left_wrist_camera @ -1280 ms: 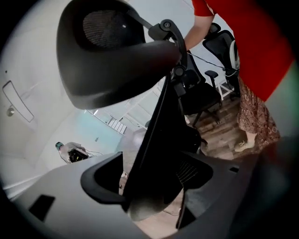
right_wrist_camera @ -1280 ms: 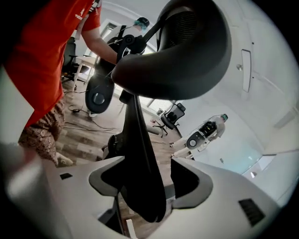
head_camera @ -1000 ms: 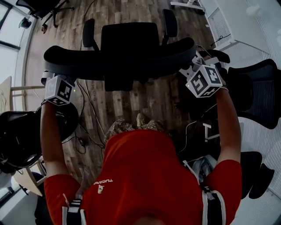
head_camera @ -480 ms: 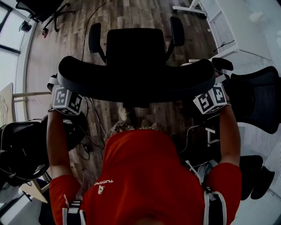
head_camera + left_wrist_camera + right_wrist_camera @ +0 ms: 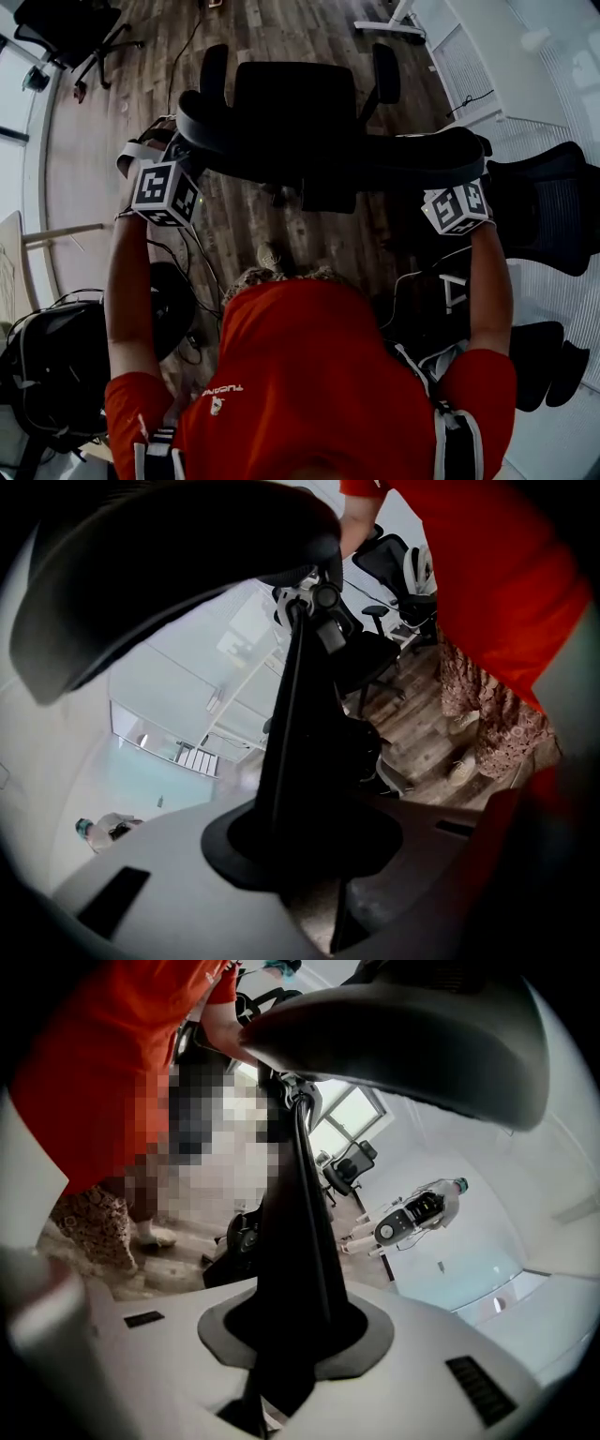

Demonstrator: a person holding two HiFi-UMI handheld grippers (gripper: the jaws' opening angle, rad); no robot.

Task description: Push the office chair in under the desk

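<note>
Wood-plank flooring (image 5: 244,225) in brown and grey fills the room beneath me. Loose dark cables (image 5: 183,272) trail across it, and white furniture (image 5: 487,66) stands along the upper right. Seen from overhead, the office chair (image 5: 291,98) stands directly ahead of the person in the red shirt (image 5: 309,375). Its seat faces away, its two armrests (image 5: 214,70) reach forward, and its curved headrest (image 5: 412,161) is nearest to me.

My left gripper (image 5: 167,190) sits at the left end of that headrest and my right gripper (image 5: 457,208) at the right end. In each gripper view the jaws are clenched together into a single thin dark blade with nothing between them. Their tips meet the underside of the headrest. I judge they are bracing against it, not pinching it.

As I read it, contact for the push is made. The chair stands on open floor, though, and I cannot make out a desk directly beyond it, so the tucking-in is not yet done. What is left is to roll it forward until the seat goes under a desktop.

The chair is matt black throughout. Its headrest is a long, padded, banana-shaped bar with rounded ends, and its seat is a squarish flat pad. The gripper bodies are smooth pale grey plastic, and each carries a white cube printed with black square markers. Other black chairs (image 5: 553,216) stand to the right.
</note>
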